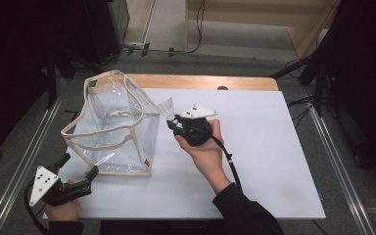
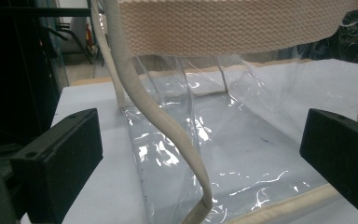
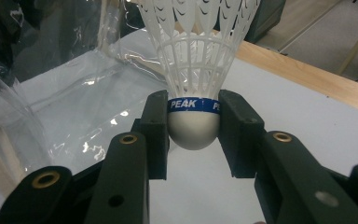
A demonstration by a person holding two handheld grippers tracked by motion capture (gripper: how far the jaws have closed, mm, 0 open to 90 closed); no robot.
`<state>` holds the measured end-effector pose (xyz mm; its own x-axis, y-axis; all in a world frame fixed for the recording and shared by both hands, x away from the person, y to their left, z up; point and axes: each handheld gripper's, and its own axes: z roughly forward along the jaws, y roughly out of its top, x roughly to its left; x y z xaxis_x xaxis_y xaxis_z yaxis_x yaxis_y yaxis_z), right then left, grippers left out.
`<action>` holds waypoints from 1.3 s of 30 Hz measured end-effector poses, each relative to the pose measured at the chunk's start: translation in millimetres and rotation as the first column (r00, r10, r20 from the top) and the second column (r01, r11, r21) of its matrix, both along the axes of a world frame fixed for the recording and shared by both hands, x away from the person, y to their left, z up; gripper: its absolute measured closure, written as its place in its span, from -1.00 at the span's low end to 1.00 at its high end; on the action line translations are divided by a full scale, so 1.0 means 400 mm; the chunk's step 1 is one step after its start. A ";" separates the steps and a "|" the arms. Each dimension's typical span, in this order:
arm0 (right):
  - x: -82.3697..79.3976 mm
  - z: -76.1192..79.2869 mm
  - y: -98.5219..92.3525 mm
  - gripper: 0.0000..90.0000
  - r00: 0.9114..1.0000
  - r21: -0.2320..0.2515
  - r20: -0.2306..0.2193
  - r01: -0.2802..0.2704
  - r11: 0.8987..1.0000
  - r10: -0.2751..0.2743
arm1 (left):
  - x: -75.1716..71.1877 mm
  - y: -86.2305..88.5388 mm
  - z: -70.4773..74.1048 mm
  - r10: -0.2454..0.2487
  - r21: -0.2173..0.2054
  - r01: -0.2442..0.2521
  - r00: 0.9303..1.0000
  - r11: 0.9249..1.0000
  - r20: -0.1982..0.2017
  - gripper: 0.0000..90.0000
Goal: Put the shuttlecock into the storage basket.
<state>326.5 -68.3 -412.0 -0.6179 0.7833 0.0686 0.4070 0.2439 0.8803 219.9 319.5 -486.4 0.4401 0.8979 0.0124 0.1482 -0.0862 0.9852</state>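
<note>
The jaws of the right gripper (image 3: pixel 193 135) clamp the white feathered shuttlecock (image 3: pixel 196 70) by its cork, just right of the clear plastic bag (image 1: pixel 115 127) with beige trim; the left gripper (image 2: pixel 200 158) stands wide at the bag's near edge.

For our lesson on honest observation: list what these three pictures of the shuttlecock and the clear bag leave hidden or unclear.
- Shuttlecock: in the right gripper view the top edge cuts off its feather tips, and the jaws cover the rest of the blue band's lettering.
- Right gripper: in the high view the grip is too small to judge.
- Clear bag: the left gripper view's edges crop it.
</note>
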 end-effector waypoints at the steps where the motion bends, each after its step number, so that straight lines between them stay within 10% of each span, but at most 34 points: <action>1: 0.000 0.002 0.000 0.41 1.000 -0.001 0.003 -0.002 1.000 0.002 | 0.000 0.000 0.000 0.000 0.001 0.000 1.000 1.000 0.000 -1.00; 39: -0.001 0.074 0.022 0.41 0.997 0.026 0.068 -0.027 0.999 0.025 | 0.000 0.000 0.000 -0.001 0.001 0.001 1.000 1.000 0.000 -1.00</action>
<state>325.9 -59.3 -382.5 -0.6421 0.7652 0.0471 0.3403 0.2294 0.9119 219.9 319.6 -486.4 0.4406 0.8976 0.0135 0.1483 -0.0877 0.9850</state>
